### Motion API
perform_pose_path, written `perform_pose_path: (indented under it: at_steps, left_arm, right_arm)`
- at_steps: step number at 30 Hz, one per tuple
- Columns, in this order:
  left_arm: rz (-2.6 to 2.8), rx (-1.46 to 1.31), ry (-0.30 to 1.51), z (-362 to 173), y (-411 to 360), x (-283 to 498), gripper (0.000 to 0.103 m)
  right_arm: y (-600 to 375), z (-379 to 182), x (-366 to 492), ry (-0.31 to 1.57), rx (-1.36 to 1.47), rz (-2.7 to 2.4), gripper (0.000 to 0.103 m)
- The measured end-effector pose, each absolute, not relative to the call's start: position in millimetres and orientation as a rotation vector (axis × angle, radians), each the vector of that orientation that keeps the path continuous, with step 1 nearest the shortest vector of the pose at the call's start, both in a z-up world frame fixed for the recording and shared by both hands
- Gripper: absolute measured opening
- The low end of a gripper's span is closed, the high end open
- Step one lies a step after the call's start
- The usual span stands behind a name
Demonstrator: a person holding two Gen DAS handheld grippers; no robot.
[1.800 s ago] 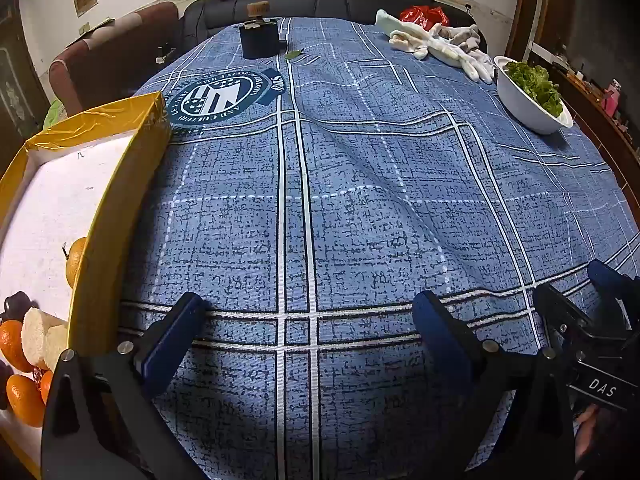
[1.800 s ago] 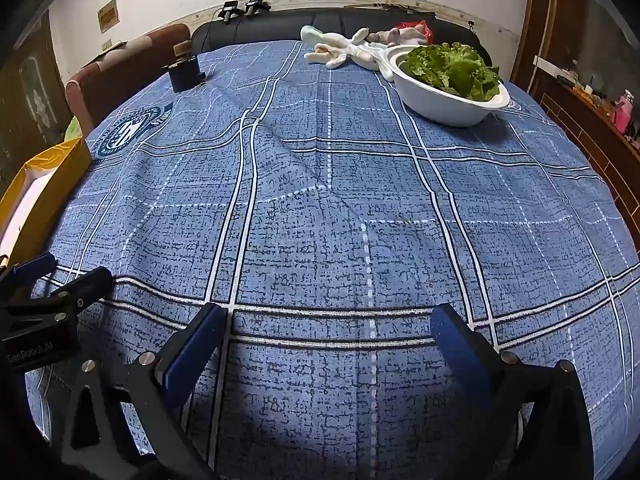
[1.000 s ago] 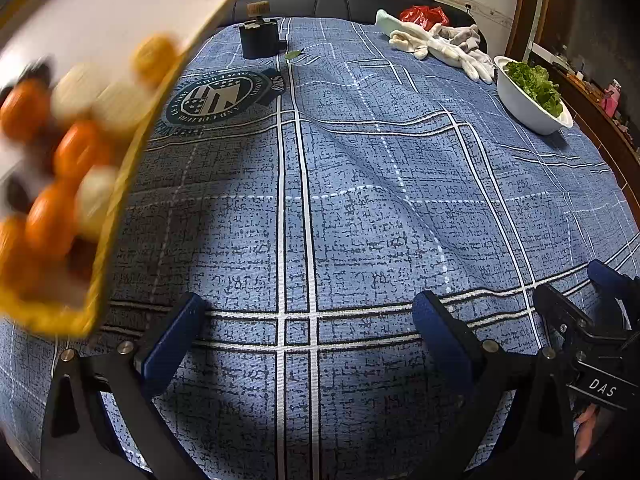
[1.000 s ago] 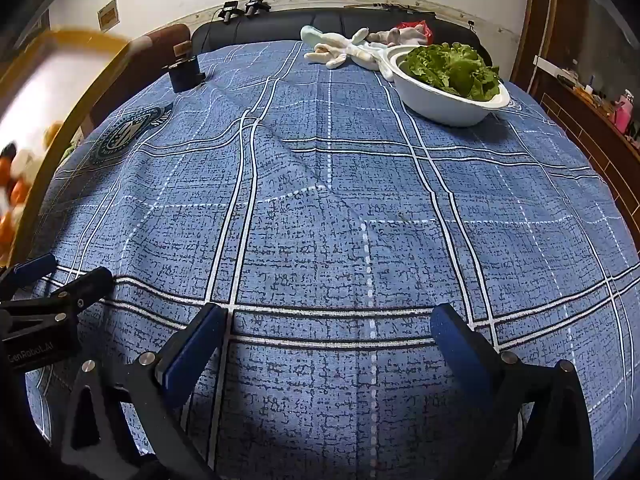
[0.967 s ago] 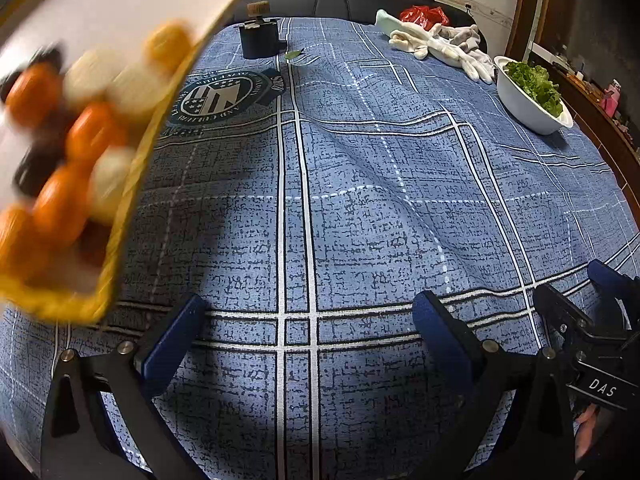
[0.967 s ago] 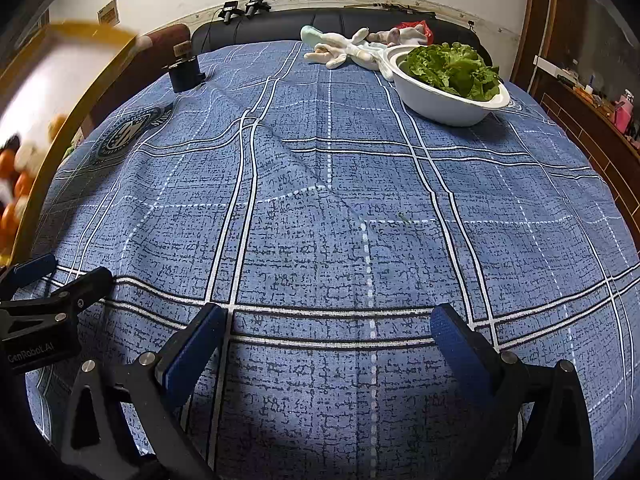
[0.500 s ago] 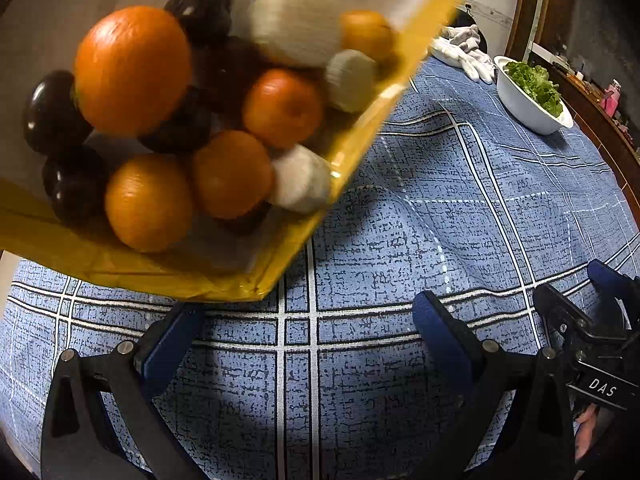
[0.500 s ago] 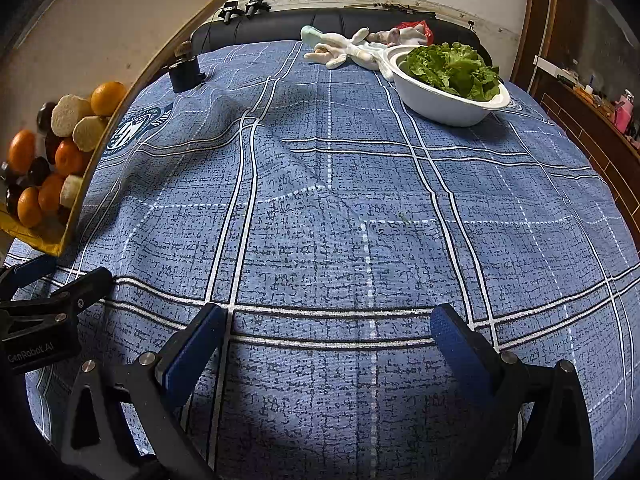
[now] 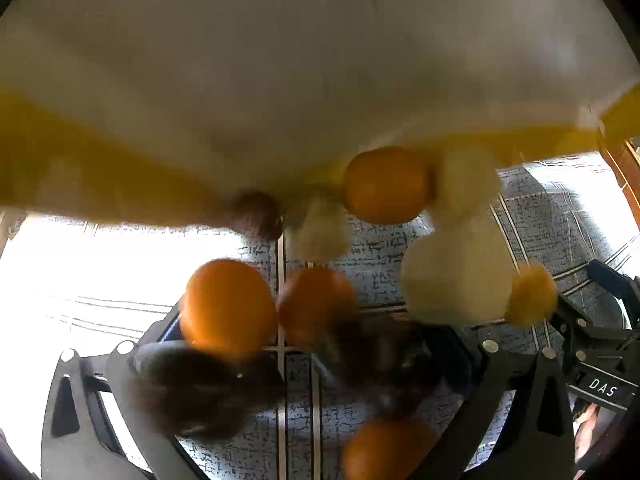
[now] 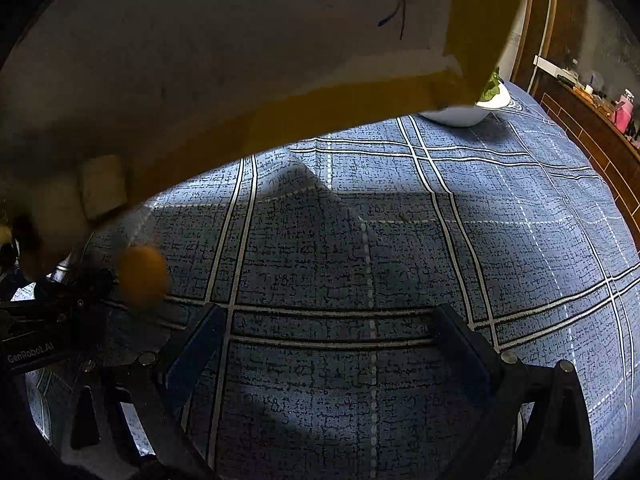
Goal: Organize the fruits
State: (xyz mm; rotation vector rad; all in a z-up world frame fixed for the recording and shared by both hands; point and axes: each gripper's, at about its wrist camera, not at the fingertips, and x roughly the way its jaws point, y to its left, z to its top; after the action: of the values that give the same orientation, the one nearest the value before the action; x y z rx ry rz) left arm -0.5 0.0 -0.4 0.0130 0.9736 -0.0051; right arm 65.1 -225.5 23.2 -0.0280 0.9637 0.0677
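Note:
A yellow-edged white box (image 9: 280,80) is tipped over above the blue checked tablecloth (image 10: 360,240), and fruit spills out of it, blurred by motion. Oranges (image 9: 228,304), pale white pieces (image 9: 456,276) and dark plum-like fruit (image 9: 192,392) fall in front of my left gripper (image 9: 304,364), which is open and holds nothing. The box (image 10: 240,60) also fills the top of the right wrist view, with an orange (image 10: 140,276) dropping at the left. My right gripper (image 10: 328,344) is open and empty over bare cloth.
A white bowl of green leaves (image 10: 476,108) stands at the far right, partly hidden by the box. A wooden cabinet (image 10: 592,112) runs along the right edge. The other gripper's body (image 9: 596,360) sits at the right of the left wrist view.
The box has risen from the table's left edge, swung over my left gripper and tipped. The fruit that lay inside it now falls out. Both grippers have stayed still and open.

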Motion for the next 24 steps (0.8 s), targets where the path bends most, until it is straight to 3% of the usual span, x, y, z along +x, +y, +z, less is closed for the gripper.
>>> perform_pose_path:
  at_steps: [24]
  left_arm:
    - [-0.005, 0.013, 0.974, 3.1, -2.0, -4.7, 0.103]
  right_arm:
    - [-224.7, 24.7, 68.5, 0.963, -0.028, 0.068, 0.103]
